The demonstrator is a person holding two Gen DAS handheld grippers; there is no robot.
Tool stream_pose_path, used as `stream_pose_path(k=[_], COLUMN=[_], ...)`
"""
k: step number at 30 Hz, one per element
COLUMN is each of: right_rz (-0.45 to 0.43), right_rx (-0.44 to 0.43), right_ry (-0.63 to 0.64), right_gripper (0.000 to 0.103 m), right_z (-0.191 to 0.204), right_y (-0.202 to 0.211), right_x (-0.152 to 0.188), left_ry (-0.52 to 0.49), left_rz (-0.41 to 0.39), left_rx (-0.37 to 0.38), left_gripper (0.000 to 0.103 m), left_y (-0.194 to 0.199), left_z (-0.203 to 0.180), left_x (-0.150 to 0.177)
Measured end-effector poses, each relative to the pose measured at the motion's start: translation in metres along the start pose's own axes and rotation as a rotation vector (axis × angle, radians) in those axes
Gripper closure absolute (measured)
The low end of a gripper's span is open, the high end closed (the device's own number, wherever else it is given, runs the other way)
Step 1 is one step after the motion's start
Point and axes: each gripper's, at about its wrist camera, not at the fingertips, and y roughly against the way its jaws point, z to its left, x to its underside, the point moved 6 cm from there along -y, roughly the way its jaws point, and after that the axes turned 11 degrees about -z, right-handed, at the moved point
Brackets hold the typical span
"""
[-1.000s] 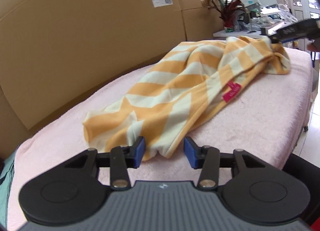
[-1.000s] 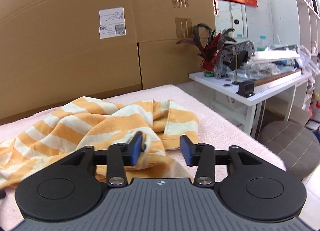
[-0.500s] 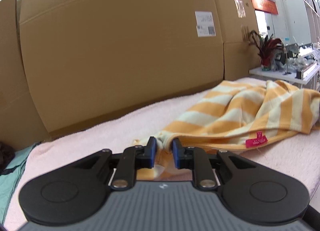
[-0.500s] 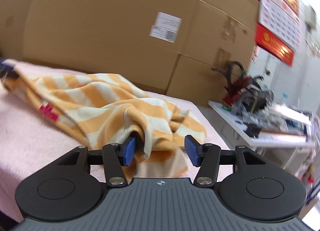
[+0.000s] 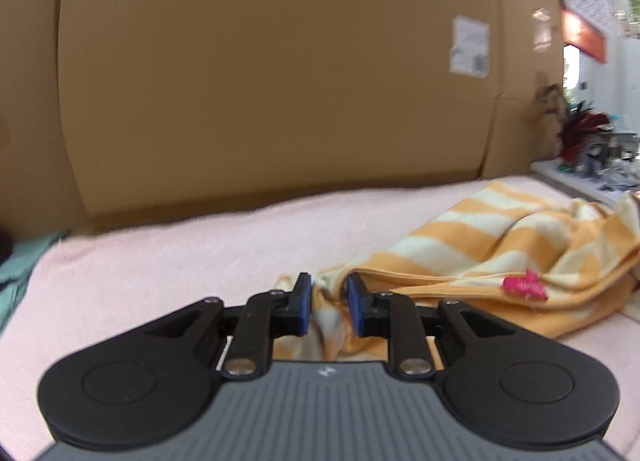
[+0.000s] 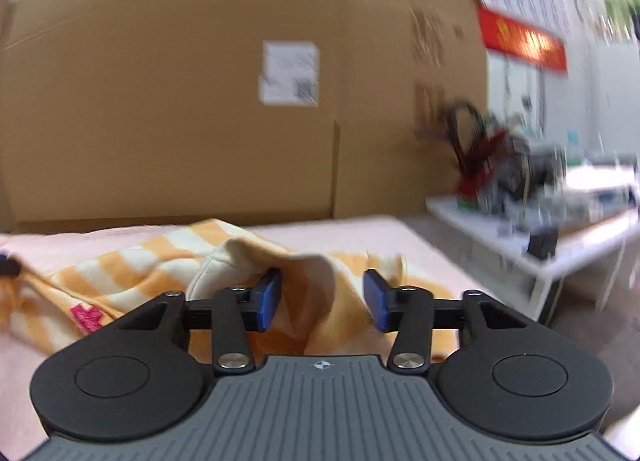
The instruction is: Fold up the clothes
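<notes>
While my left gripper [image 5: 327,307] pinches one end of the striped shirt [image 5: 496,237], it stretches rightward to my right gripper [image 6: 322,299], whose jaws, just closing, loosely straddle the other end.

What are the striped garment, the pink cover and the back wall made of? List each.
Garment: soft knit, probably cotton; it drapes and bunches.
Cover: terry-like cloth; fuzzy, matt nap.
Wall: brown cardboard; matt, with creases, seams and a stuck-on label.

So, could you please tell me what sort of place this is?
Probably a workroom or lab rather than a home: large cardboard boxes line the wall, a pink towel-covered table serves for folding, and a cluttered white bench stands alongside.
</notes>
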Motion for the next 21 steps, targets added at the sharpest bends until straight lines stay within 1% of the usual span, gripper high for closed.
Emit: stream_pose_path(k=[1,2,3,4,5,6,7,8,9,10,12,14,15,16,17,18,20,21], right_rz=[0.048,0.096,0.144,0.189,0.163,0.154,0.142,0.114,0.086,0.06,0.009,-0.041,-0.066,-0.084,-0.105,-0.128,-0.175,-0.188], right_rx=[0.029,0.051,0.072,0.093,0.088,0.085,0.087,0.085,0.082,0.073,0.062,0.056,0.052,0.049,0.043,0.038,0.03,0.027], right_ry=[-0.039,-0.076,-0.113,-0.15,-0.152,-0.121,-0.073,-0.029,0.014,0.056,0.138,0.23,0.282,0.333,0.397,0.46,0.569,0.606], right_gripper=[0.068,0.069,0.069,0.071,0.071,0.069,0.064,0.062,0.062,0.062,0.061,0.054,0.052,0.047,0.046,0.045,0.044,0.044], right_z=[-0.005,-0.012,-0.018,-0.024,-0.025,-0.023,-0.02,-0.016,-0.013,-0.011,-0.007,0.001,0.006,0.011,0.016,0.023,0.035,0.039], right_y=[-0.012,-0.02,-0.028,-0.036,-0.032,-0.028,-0.024,-0.018,-0.012,-0.007,0.002,0.011,0.014,0.017,0.017,0.02,0.023,0.023], right_x=[0.004,0.012,0.02,0.028,0.03,0.03,0.029,0.028,0.026,0.024,0.02,0.02,0.02,0.021,0.021,0.023,0.027,0.028], left_ry=[0.007,0.008,0.006,-0.003,-0.015,-0.027,-0.04,-0.062,-0.085,-0.107,-0.142,-0.173,-0.174,-0.176,-0.187,-0.198,-0.207,-0.189], left_rz=[0.035,0.054,0.055,0.044,0.025,0.007,-0.012,-0.033,-0.054,-0.073,-0.06,-0.039,-0.032,-0.026,-0.032,-0.036,-0.014,-0.005], left_rx=[-0.012,-0.015,-0.013,-0.008,-0.001,0.007,0.014,0.014,0.014,0.015,0.022,0.026,0.028,0.03,0.026,0.021,0.007,0.014], left_gripper=[0.077,0.073,0.072,0.072,0.068,0.065,0.055,0.047,0.043,0.042,0.04,0.04,0.04,0.04,0.037,0.033,0.032,0.032], left_y=[-0.008,-0.013,-0.013,-0.01,-0.004,0.002,0.008,0.014,0.021,0.027,0.031,0.033,0.033,0.033,0.032,0.032,0.025,0.023], left_z=[0.003,0.005,0.005,0.004,0.003,0.002,0.001,0.001,0.001,0.001,0.002,0.003,0.003,0.004,0.004,0.004,0.005,0.007], left_x=[0.007,0.012,0.016,0.017,0.016,0.015,0.015,0.014,0.014,0.014,0.021,0.028,0.029,0.029,0.028,0.028,0.029,0.029])
